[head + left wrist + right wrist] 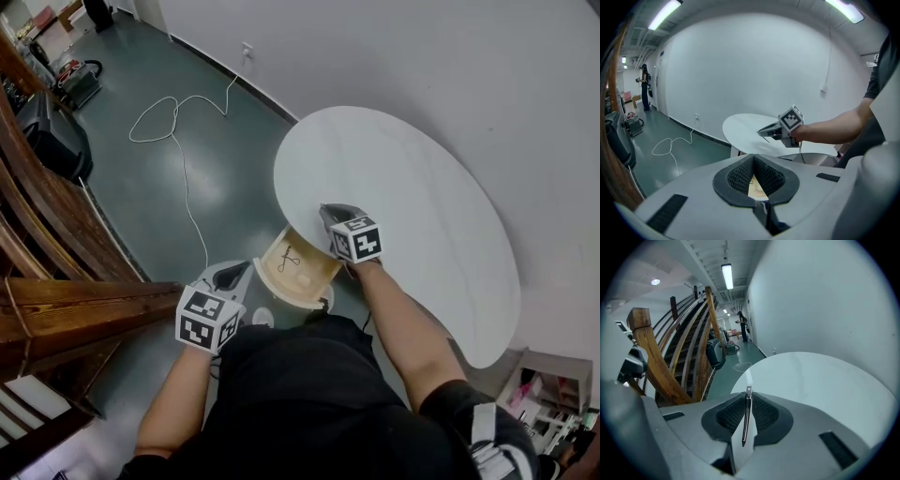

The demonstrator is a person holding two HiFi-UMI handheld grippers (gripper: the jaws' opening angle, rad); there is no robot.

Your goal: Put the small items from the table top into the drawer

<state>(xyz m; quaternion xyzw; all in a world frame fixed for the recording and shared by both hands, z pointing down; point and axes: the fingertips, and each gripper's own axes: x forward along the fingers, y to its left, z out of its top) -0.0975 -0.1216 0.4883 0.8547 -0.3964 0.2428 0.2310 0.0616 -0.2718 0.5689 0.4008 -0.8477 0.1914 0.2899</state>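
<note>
Metal first: a slim dark clip [746, 420] is pinched between the right gripper's [328, 209] fingers [765, 414], over the white desk [422, 216] just beyond the open wooden drawer [309, 281] — the carrying step, I judge. Next: bring it over the drawer and release beside the small dark item [289, 258] inside. The left gripper [234, 273] (fingers pressed together, empty) hovers at the drawer's left edge. No readable writing — only square markers.

Grey left gripper [228, 275] with a black-and-white marker cube, on a bare left forearm [178, 403], angled downward, jaws together and empty, matching right gripper [330, 211] on an outstretched right arm [398, 328], tilted down, jaws clamped on a thin dark metal clip [745, 423]
</note>
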